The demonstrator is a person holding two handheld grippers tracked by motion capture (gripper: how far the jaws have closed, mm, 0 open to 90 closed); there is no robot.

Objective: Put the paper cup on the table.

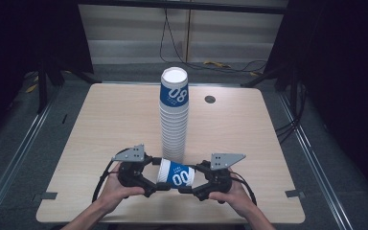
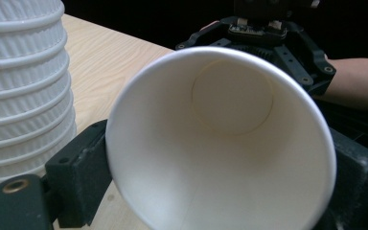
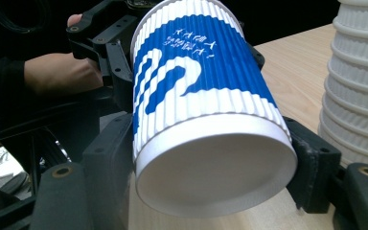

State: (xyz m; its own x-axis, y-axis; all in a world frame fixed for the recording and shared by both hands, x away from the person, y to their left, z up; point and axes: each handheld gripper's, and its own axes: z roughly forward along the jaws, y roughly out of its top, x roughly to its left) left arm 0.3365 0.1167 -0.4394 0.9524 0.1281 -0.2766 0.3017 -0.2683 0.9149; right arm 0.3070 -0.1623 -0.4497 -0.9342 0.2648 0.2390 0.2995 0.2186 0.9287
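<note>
One blue-and-white ribbed paper cup [image 1: 175,174] lies sideways above the table's near edge, held between both grippers. My left gripper [image 1: 159,174] is shut on its open rim end; the left gripper view looks into the white inside of the cup [image 2: 220,143], with a black jaw on each side of my left gripper [image 2: 220,184]. My right gripper [image 1: 191,178] is shut on the base end; the cup [image 3: 201,96] shows its flat bottom between the jaws of my right gripper [image 3: 211,172]. A tall stack of nested cups [image 1: 174,120] stands just behind.
The wooden table [image 1: 100,129] has a round cable hole [image 1: 210,99] at the back right. The cup stack [image 2: 24,86] rises close beside the held cup, and the cup stack [image 3: 359,81] is also near my right gripper. Black cables [image 1: 230,64] lie on the floor behind.
</note>
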